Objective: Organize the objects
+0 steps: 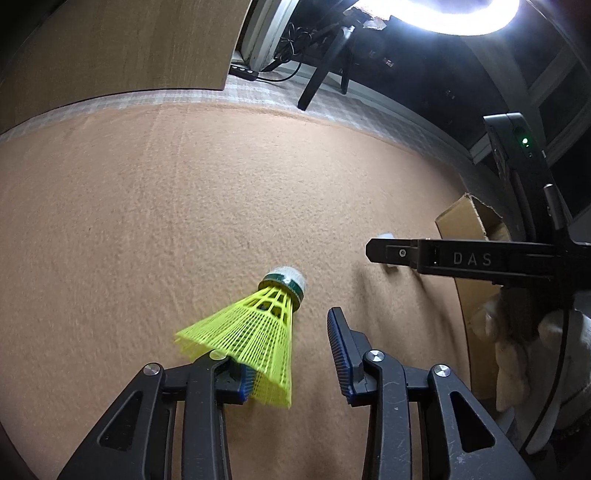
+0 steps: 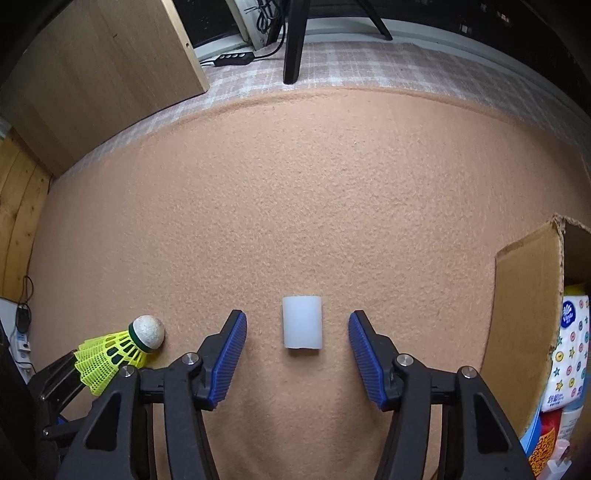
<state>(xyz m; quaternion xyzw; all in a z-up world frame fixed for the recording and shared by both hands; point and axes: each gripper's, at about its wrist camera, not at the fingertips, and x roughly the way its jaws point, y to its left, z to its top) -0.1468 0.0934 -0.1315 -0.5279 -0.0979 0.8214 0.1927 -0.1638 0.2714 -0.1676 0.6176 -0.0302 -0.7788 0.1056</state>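
Two claws over an orange felt desk [image 2: 295, 184]

Left claw [image 1: 291, 354] stands open around a yellow shuttlecock [image 1: 255, 332]; right claw [image 2: 297, 343] gapes wide around a white cylinder [image 2: 301, 326].

Lit hard from a ring lamp [image 1: 436, 14] blown out to white glare at the top of the left wrist view; dim, near black beyond it. Even, softer light across the felt mat [image 2: 295, 203] in the right wrist view. Faint shadows under objects. Strong fisheye bending and dark corners; slight blur at right edge
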